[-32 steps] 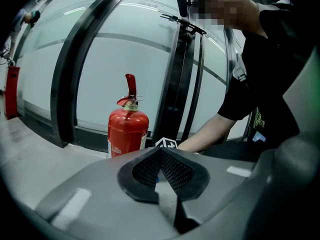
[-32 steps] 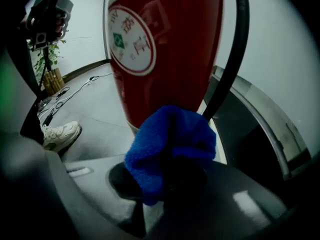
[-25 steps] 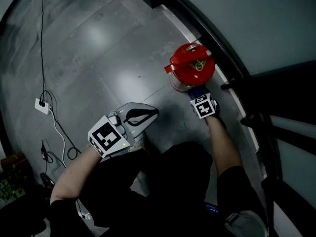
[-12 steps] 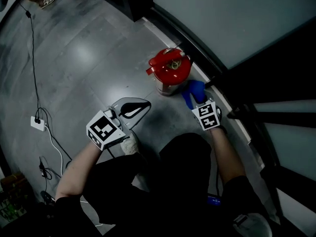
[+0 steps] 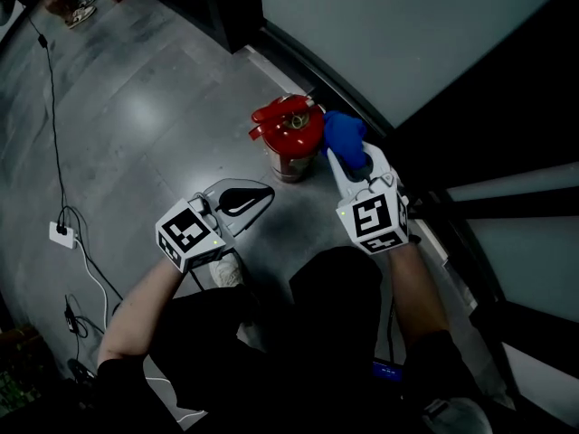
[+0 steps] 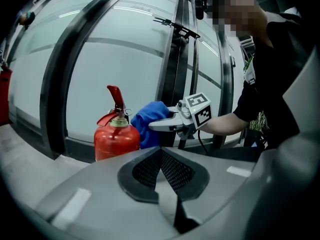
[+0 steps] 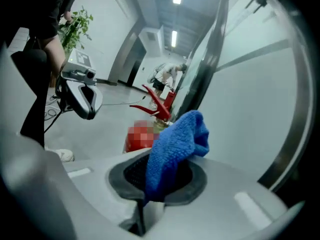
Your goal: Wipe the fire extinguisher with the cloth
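At the frame's centre the right gripper (image 5: 351,159) clenches a crumpled blue microfibre cloth (image 5: 344,133) just beside the red metal fire extinguisher (image 5: 288,130), while the left gripper (image 5: 246,197), lower left, is closed on nothing.

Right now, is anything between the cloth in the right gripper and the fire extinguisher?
Nothing visible. The cloth, held in the right gripper, is close beside the fire extinguisher top; the shut left gripper is off to one side.

Cloth (image 5: 343,132) just right of fire extinguisher (image 5: 286,130)

Open floor (image 5: 154,107) left of fire extinguisher (image 5: 288,143); glass wall (image 5: 389,34) blocks far side.
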